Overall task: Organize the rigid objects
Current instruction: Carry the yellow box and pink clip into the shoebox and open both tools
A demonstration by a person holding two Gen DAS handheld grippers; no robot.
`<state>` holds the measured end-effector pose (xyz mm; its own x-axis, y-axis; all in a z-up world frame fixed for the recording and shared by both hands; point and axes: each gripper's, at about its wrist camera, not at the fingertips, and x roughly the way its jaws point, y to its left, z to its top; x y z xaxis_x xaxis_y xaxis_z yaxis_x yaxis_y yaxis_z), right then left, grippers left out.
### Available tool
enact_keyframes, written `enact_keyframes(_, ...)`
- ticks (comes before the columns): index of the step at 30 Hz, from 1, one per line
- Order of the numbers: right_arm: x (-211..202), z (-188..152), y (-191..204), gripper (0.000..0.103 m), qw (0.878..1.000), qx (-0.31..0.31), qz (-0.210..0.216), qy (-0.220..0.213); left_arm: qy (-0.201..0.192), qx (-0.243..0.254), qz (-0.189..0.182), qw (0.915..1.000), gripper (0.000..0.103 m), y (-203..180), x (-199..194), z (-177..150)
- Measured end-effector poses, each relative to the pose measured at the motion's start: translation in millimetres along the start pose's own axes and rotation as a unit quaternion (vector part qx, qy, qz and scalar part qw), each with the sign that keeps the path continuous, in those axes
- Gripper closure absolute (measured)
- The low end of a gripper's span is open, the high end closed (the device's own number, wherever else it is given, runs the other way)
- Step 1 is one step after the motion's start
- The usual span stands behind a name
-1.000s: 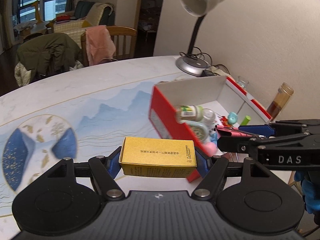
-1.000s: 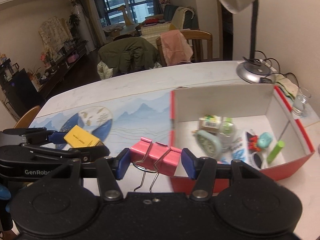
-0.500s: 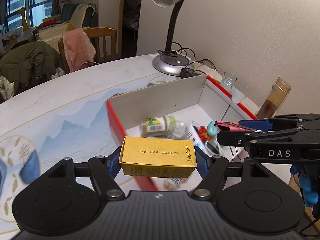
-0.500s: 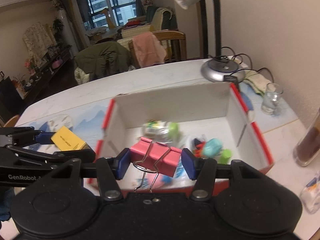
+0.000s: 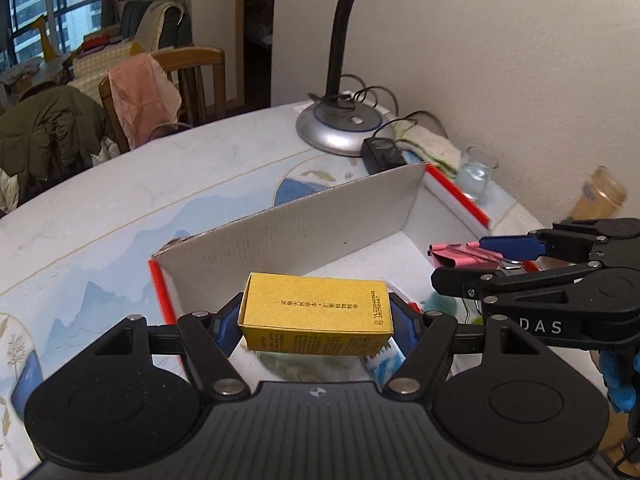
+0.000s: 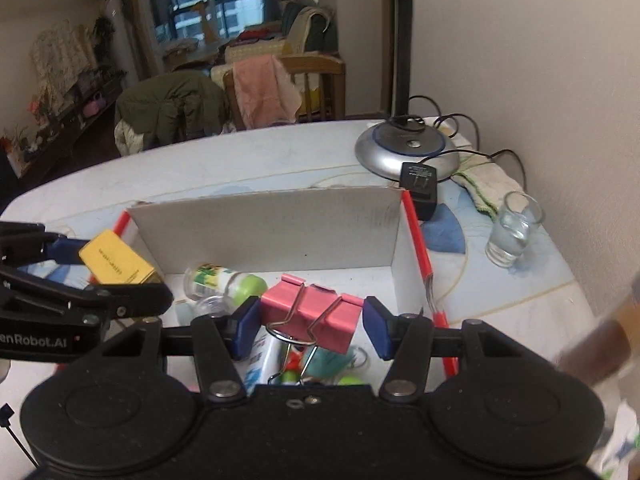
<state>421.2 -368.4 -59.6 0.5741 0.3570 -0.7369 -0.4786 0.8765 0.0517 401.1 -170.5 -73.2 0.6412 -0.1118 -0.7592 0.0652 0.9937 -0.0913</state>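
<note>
Our left gripper (image 5: pixel 316 326) pinches a yellow carton (image 5: pixel 316 314) crosswise, long axis spanning the pads, above the left end of the red-edged cardboard box (image 5: pixel 304 224). Our right gripper (image 6: pixel 310 322) clamps a pink binder clip (image 6: pixel 308 314) over the box's middle, wire handles hanging. Both loads hang directly over the interior, where a small bottle (image 6: pixel 224 282) already lies; release looks next.

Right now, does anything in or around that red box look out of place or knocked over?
Inside the red box, a small bottle with a green cap lies on its side among loosely piled items. Outside it, the drinking glass stands upright; no spill shows.
</note>
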Motion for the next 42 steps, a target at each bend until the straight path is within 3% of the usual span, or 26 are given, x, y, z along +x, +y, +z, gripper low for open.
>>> enact_keyframes(8,38.9,12.4,-11.9,0.049,0.999,-0.035,0.002,0.021,0.027,-0.023,0.016,0.9992,0.031,4.8,44.6,17.9)
enact_keyframes(20,64.8,7.5,3.3,0.049,0.991,-0.115,0.025,0.066,0.063,-0.045,0.017,0.9969,0.031,9.5,83.5,26.9)
enact_keyframes(31,67.9,5.5,9.3,0.05,0.987,-0.132,0.027,0.091,0.076,-0.053,0.021,0.9954,0.031,7.6,94.4,25.8)
enact_keyframes(38,64.9,5.0,7.7,0.039,0.988,-0.125,0.022,0.087,0.077,-0.06,0.031,0.9947,0.03,9.1,96.1,28.0)
enact_keyframes(42,59.3,2.9,5.6,0.038,0.99,-0.116,0.017,0.078,0.07,-0.065,0.032,0.9949,0.03,12.4,91.0,26.7)
